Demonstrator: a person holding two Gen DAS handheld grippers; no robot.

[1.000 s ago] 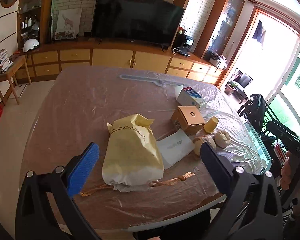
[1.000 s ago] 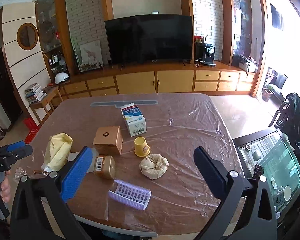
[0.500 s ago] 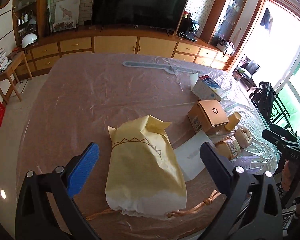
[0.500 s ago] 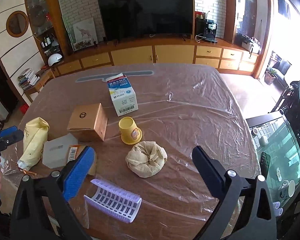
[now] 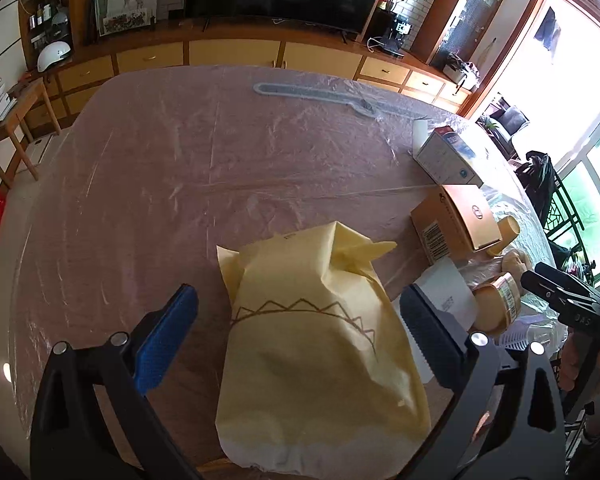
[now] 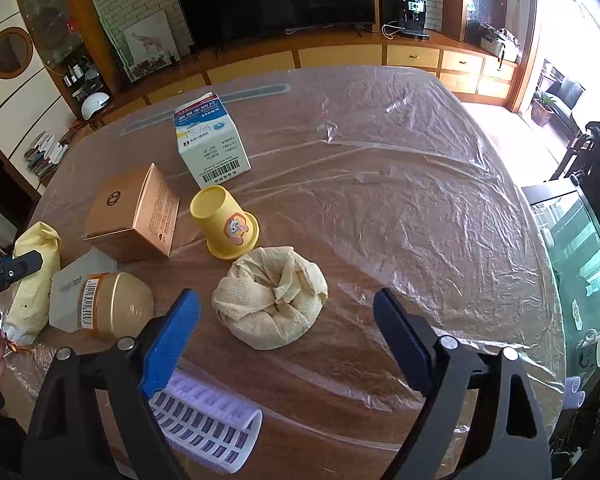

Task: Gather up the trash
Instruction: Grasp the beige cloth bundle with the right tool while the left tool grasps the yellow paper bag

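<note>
While wide open, left claw (image 5: pixel 296 334) straddles yellow bag (image 5: pixel 316 360), not gripping.

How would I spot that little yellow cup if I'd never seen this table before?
Start at the plastic-covered table and find the white and blue milk carton standing toward the TV side. Just in front of it sits the yellow cup, upside down, between the carton and a crumpled beige paper wad. It alone is round, bright yellow and carries a small cartoon sticker.

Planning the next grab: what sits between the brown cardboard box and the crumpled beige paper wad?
The upside-down yellow paper cup stands between box and wad, clearest in the right wrist view.
</note>
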